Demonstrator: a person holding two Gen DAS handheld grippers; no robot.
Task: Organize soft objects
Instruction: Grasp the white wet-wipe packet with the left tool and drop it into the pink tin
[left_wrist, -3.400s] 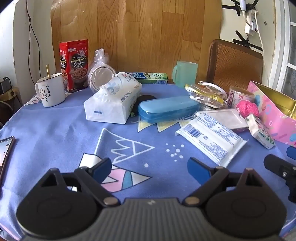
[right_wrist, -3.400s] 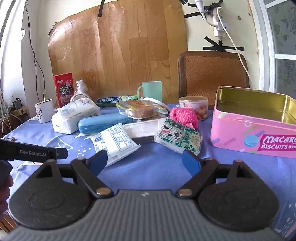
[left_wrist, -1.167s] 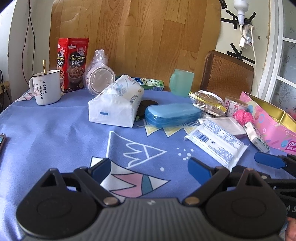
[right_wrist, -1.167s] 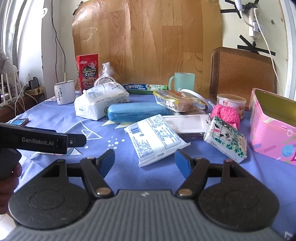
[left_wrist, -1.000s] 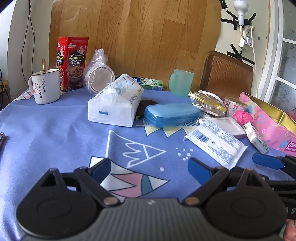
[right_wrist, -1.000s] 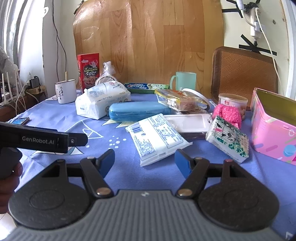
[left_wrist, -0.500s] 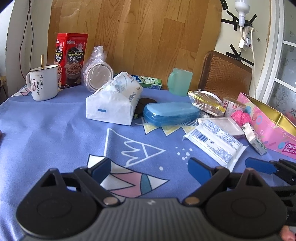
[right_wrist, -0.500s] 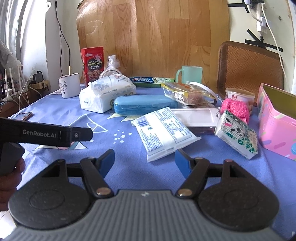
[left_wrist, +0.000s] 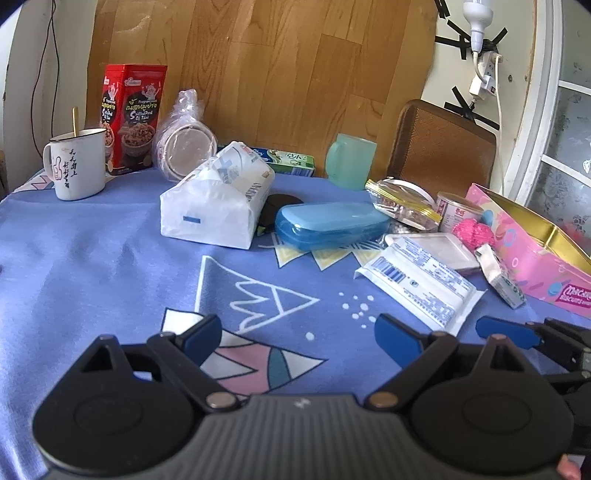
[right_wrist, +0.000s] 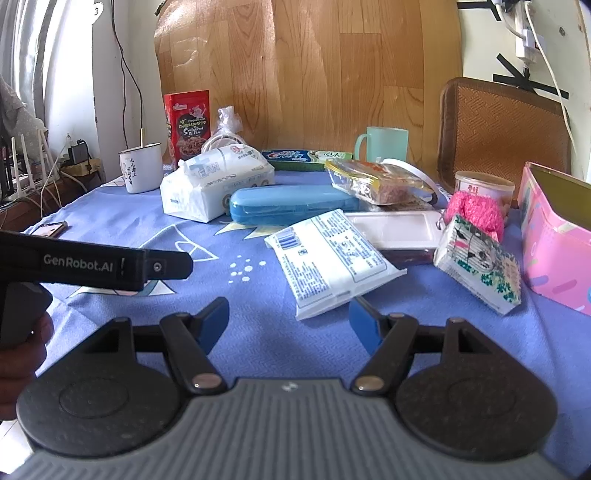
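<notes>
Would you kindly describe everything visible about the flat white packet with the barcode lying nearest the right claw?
The flat white packet is a soft plastic pouch with blue print and a barcode at its far end. It lies flat and sealed on the blue tablecloth, angled, its far edge overlapping the white tray. The open right claw sits just before it, not touching.

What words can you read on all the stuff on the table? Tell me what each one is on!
"GenRobot.AI" on the left gripper, seen from its side.
"EAN" on the white tissue pack, the start hidden.
"Macar... Biscuits", cut off, on the pink tin.
Red box: small print, too blurred.
White mug: handwritten characters, unreadable.
Toothpaste box, flat white packet, small can: print too small.
</notes>
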